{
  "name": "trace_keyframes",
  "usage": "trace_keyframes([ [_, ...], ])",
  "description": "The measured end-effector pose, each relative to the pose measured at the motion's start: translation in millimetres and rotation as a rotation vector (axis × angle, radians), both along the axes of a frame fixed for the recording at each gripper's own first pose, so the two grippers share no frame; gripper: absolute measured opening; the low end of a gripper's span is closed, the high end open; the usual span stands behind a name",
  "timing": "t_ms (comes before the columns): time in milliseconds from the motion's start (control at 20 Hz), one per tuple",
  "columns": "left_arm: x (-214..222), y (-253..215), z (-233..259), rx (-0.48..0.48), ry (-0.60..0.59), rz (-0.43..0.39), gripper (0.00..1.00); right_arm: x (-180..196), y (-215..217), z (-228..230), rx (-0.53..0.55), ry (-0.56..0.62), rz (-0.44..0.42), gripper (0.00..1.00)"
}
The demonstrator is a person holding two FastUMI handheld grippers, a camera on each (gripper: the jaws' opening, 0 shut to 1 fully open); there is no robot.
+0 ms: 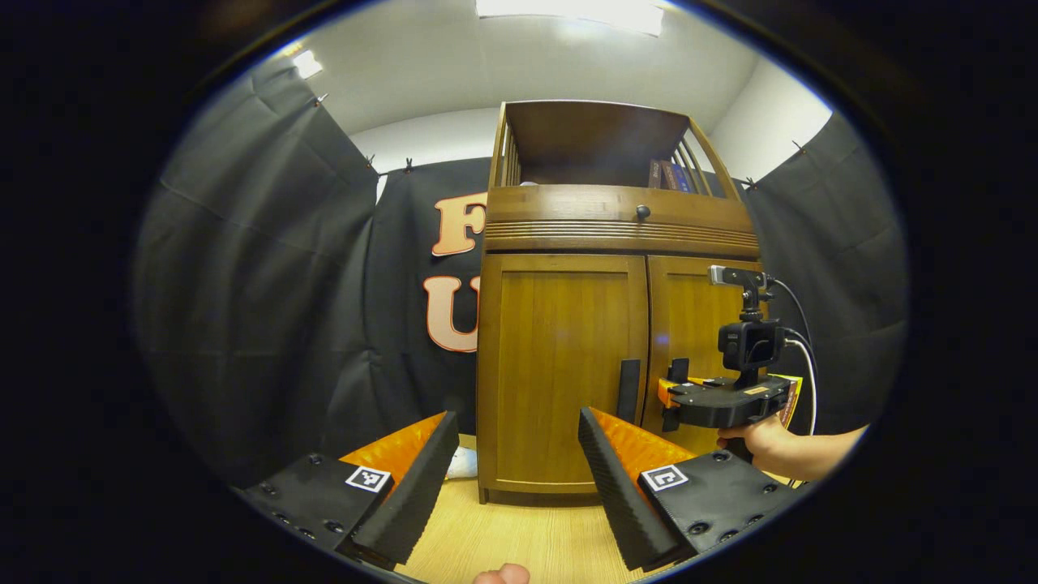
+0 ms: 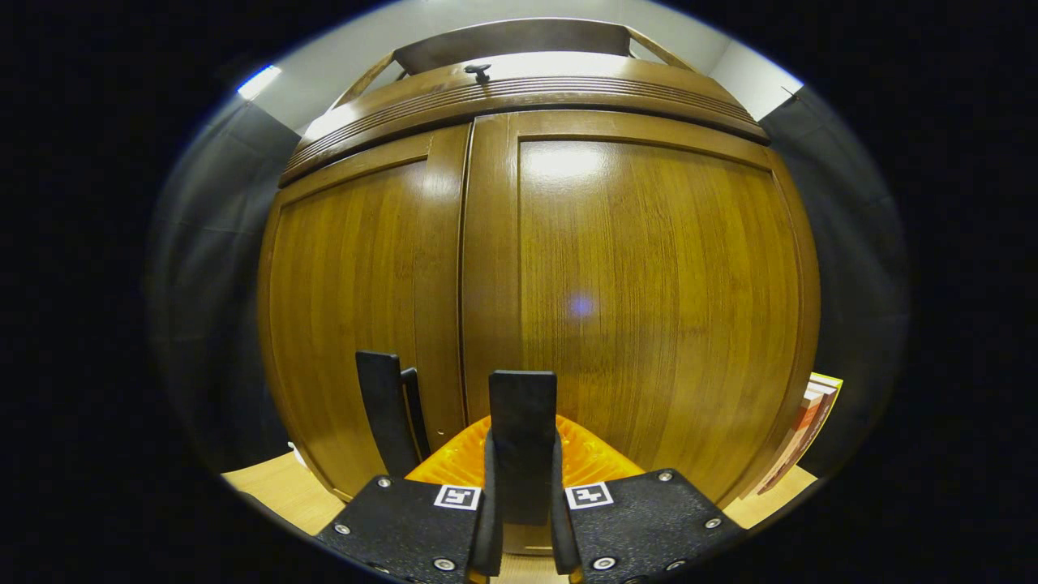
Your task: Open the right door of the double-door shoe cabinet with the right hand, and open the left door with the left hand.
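1. Right gripper (image 2: 521,527): fingers clamped on the dark upright handle of the right door (image 2: 523,442), one finger pressing each side of it. In the left gripper view this same gripper (image 1: 673,395) sits at the right door handle, held by a hand (image 1: 758,438) with a bare forearm.
2. Left gripper (image 1: 515,478): fingers spread wide, nothing between them, held back from the cabinet over the pale wood floor (image 1: 519,535).
3. Left door handle (image 1: 628,390): dark vertical bar by the centre seam, untouched, well apart from the left gripper.
4. Shoe cabinet (image 1: 559,357): brown wood, both doors flush and closed; left door (image 1: 559,365), right door (image 2: 657,300).
5. Above the doors: drawer front with a small dark knob (image 1: 642,212), then an open railed shelf.
6. Far behind: black cloth wall (image 1: 259,284).
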State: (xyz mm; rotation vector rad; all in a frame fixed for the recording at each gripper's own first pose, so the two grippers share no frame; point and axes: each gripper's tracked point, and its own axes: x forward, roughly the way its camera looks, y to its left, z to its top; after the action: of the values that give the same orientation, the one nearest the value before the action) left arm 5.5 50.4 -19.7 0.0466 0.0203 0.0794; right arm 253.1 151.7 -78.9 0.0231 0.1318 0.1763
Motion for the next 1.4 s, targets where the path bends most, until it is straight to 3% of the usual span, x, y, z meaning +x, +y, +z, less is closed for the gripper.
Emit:
trace_keyframes([
  [100, -3, -1, 1, -0.001, -0.002, 0.003, 0.96, -7, -1, 2, -0.006, -0.013, -0.002, 0.24],
  [550, -14, -9, 6, 0.007, -0.012, -0.006, 0.96, -57, -18, 7, 0.008, -0.008, 0.021, 0.21],
  [600, -15, -12, 7, 0.007, -0.012, -0.012, 0.96, -63, -21, 7, 0.01, -0.006, 0.022, 0.24],
  [850, -20, -31, 9, 0.005, -0.015, -0.043, 0.94, -93, -37, 13, 0.001, -0.017, 0.028, 0.2],
  [950, -21, -38, 7, 0.011, -0.014, -0.05, 0.99, -108, -48, 15, 0.004, -0.013, 0.027, 0.24],
  [1400, -22, -77, 3, -0.008, -0.008, -0.096, 0.94, -155, -103, 22, -0.001, 0.001, 0.004, 0.23],
])
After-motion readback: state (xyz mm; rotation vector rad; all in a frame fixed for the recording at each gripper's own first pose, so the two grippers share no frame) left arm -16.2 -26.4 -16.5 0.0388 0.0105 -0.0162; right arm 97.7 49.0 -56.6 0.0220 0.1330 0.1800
